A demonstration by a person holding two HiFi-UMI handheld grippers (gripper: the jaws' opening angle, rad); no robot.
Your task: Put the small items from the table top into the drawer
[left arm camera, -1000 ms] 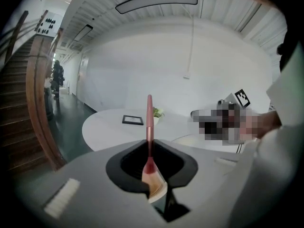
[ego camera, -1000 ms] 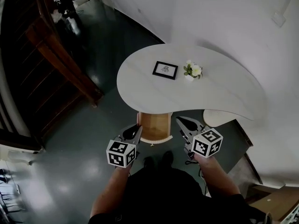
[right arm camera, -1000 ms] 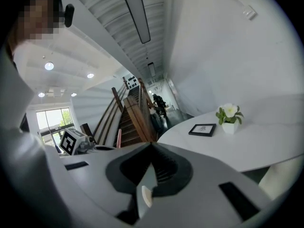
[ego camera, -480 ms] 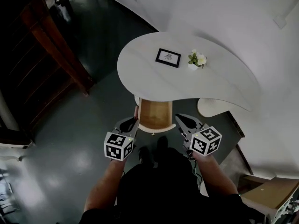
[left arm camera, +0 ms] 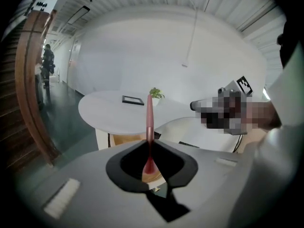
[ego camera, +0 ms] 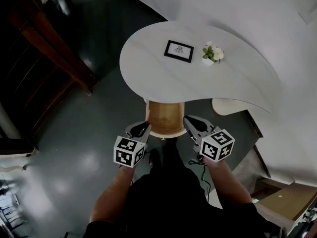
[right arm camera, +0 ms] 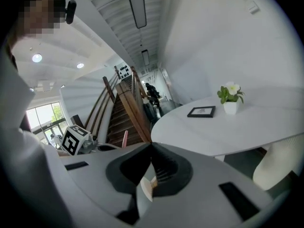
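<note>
A black picture frame (ego camera: 179, 51) and a small white pot of flowers (ego camera: 212, 54) stand on the white curved table (ego camera: 148, 78). Under its near edge a wooden drawer (ego camera: 166, 117) is pulled out, and its inside looks bare. My left gripper (ego camera: 140, 129) hangs just left of the drawer front and my right gripper (ego camera: 190, 123) just right of it, both well short of the items. In the left gripper view the left gripper (left arm camera: 149, 127) has its jaws pressed together with nothing between them. The right gripper (right arm camera: 152, 148) is also shut. The frame (right arm camera: 201, 111) and the flowers (right arm camera: 231, 99) lie ahead.
A dark wooden staircase (ego camera: 49, 48) runs along the left over a grey-green floor. A white rounded seat (ego camera: 230, 105) sits under the table's right side. A white wall (ego camera: 277, 29) curves behind the table. A cardboard box (ego camera: 285, 200) is at the bottom right.
The head view has shifted, so the table and drawer sit slightly higher in it. Both grippers stay shut on either side of the drawer front. The items on the table have not moved.
</note>
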